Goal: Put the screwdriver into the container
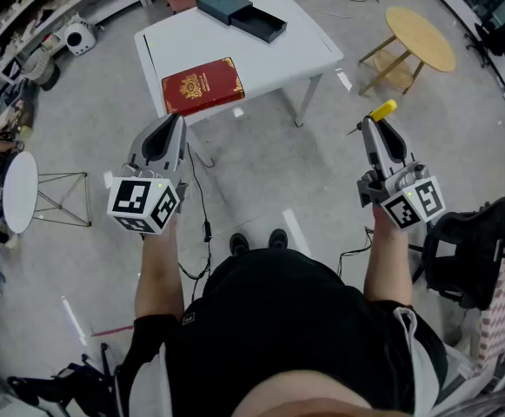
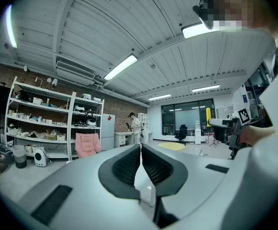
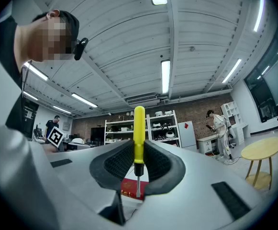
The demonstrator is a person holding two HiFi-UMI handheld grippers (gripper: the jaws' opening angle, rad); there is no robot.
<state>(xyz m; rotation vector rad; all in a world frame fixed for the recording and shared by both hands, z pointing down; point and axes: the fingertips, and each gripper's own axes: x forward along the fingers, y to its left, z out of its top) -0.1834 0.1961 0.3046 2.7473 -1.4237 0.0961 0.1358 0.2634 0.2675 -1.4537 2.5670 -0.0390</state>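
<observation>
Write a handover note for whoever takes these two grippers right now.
Right gripper: shut on the screwdriver, with the yellow handle sticking out past the jaw tips.
Left gripper: jaws together, nothing between them.
Both are held in the air, short of the white table. A dark box, probably the container, sits at the table's far side. A red box lies at its near edge.
Done: screwdriver gripped.
Left: carry it to the dark box and release it inside.

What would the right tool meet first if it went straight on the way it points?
Nothing near, it seems. The right tool, shut on the screwdriver, points roughly level, passing above the red book, toward far shelves. Depth is unclear.
</observation>
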